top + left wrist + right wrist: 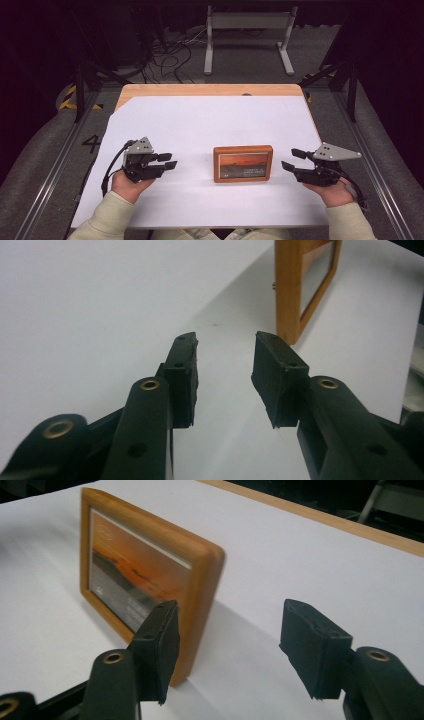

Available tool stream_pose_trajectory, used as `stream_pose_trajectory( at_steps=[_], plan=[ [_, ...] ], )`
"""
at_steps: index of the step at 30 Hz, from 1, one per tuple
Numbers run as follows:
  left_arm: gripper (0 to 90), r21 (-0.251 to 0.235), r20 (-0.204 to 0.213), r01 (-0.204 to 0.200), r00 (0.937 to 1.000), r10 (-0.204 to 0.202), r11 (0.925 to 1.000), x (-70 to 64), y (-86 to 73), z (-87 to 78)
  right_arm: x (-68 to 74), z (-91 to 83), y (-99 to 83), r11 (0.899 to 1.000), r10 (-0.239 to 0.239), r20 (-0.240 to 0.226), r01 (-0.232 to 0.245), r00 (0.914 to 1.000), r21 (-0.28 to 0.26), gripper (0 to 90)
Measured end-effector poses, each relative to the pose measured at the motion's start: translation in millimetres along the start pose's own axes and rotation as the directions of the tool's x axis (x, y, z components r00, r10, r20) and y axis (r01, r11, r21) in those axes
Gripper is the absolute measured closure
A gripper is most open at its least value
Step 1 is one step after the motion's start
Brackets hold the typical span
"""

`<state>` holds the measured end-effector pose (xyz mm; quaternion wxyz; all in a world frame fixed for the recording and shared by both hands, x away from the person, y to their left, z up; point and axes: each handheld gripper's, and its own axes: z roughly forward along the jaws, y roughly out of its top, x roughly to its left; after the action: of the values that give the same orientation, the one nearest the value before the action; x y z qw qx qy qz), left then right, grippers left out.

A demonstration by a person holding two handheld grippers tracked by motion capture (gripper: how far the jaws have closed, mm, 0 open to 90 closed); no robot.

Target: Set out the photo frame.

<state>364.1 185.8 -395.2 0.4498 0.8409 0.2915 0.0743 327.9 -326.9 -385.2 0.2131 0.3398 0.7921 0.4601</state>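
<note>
A wooden picture frame [243,163] with an orange sunset photo stands upright near the front middle of the white table sheet [210,125]. My left gripper [170,161] rests to the frame's left, a hand's width away, open with nothing between its fingers. In the left gripper view the gripper [225,370] points toward the frame's edge [287,295]. My right gripper [291,160] sits just right of the frame, open and empty. In the right gripper view the gripper [227,650] is close to the frame's corner [150,565], with one fingertip [162,640] in front of it.
The white sheet covers a wooden tabletop [210,90] whose far edge shows. Beyond the table stand a grey metal stand [247,37] and loose cables [170,55] on the floor. Dark rails [85,85] flank the table.
</note>
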Motion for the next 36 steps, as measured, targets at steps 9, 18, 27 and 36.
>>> stream_pose_trajectory(
  at_steps=[9,18,27,36],
  plan=[
    [51.1,-0.024,-0.061,0.039,0.9973,-0.041,0.999,18.1,-14.1,-14.2,-28.1,-6.2,-6.7,0.999,0.048,0.057,-0.049,0.9972,0.008,35.4],
    [34.8,-0.019,-0.099,0.083,0.9915,-0.084,0.9964,44.3,-35.1,-1.1,-52.4,2.7,-20.9,0.997,0.08,0.101,-0.081,0.9917,0.015,18.1],
    [33.1,-0.006,-0.146,0.114,0.9827,-0.114,0.9934,57.2,-43.8,13.5,-61.1,31.2,-50.3,0.99,0.115,0.129,-0.125,0.985,0.071,11.0],
    [31.1,-0.013,-0.152,0.122,0.9808,-0.122,0.9925,57.2,-43.8,15.8,-57.3,41.8,-54.5,0.982,0.129,0.129,-0.145,0.9831,0.119,7.1]
  ],
)
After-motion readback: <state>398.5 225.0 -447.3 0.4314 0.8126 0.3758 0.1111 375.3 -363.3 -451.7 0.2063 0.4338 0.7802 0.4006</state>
